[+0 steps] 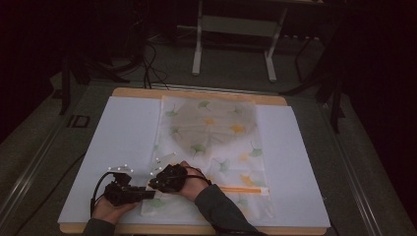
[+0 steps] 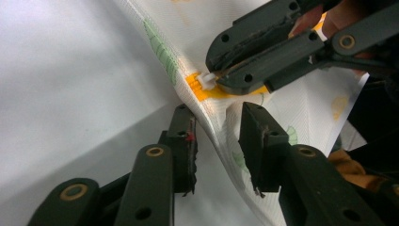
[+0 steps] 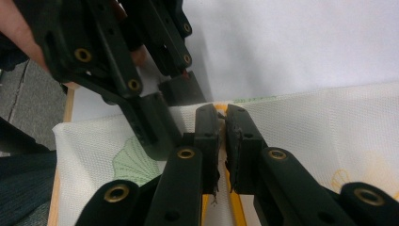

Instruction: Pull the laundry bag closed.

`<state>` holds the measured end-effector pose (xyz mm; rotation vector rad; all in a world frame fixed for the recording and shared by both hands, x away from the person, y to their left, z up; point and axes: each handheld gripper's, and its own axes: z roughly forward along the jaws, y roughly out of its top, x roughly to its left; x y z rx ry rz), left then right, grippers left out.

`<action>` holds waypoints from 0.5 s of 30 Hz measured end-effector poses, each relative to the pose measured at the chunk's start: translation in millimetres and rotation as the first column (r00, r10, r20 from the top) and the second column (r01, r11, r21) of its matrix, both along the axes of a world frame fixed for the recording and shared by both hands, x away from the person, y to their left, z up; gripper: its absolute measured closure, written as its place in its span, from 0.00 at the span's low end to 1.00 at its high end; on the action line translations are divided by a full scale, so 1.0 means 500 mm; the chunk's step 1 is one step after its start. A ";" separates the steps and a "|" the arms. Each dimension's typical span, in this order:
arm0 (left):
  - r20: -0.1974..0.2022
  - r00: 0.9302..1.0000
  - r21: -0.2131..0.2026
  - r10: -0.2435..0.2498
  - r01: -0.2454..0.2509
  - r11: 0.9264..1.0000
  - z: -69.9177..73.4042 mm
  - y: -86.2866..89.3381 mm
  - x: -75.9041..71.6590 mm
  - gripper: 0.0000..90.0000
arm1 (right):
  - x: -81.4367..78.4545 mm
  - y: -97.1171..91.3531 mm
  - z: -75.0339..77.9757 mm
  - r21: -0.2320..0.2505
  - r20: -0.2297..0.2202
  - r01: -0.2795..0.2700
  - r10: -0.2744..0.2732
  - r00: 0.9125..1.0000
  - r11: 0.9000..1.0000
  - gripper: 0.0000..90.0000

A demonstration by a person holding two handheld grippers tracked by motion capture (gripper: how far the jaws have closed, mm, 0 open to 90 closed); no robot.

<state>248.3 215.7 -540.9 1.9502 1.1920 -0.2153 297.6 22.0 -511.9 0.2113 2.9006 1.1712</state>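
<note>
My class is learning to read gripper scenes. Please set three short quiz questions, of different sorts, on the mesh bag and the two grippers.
1. True or false: the right gripper is shut on the zipper pull.
2. What lies between the open jaws of the left gripper?
A. a fold of the mesh bag
B. a pen
C. a cup
3. What colour is the zipper tape?

Key: 1 true; 2 A; 3 orange.

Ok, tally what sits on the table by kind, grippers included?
Mesh bag with leaf print: 1
White sheet beneath it: 1
Grippers: 2, the left gripper and the right gripper
Total: 4
</note>
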 end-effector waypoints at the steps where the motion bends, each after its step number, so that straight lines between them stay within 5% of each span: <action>1: -0.002 1.000 0.003 -0.004 0.004 1.000 -0.001 0.000 0.002 0.78 | 0.000 0.000 0.000 0.000 -0.001 -0.001 0.001 1.000 1.000 0.93; 7: -0.001 1.000 0.006 -0.020 0.020 1.000 -0.004 -0.004 0.002 0.96 | 0.002 -0.005 -0.003 0.000 -0.005 0.000 0.000 1.000 1.000 0.93; 15: 0.002 1.000 0.006 -0.022 0.022 1.000 -0.004 -0.004 0.001 0.98 | 0.004 -0.010 -0.009 -0.002 -0.015 -0.003 0.003 1.000 1.000 0.94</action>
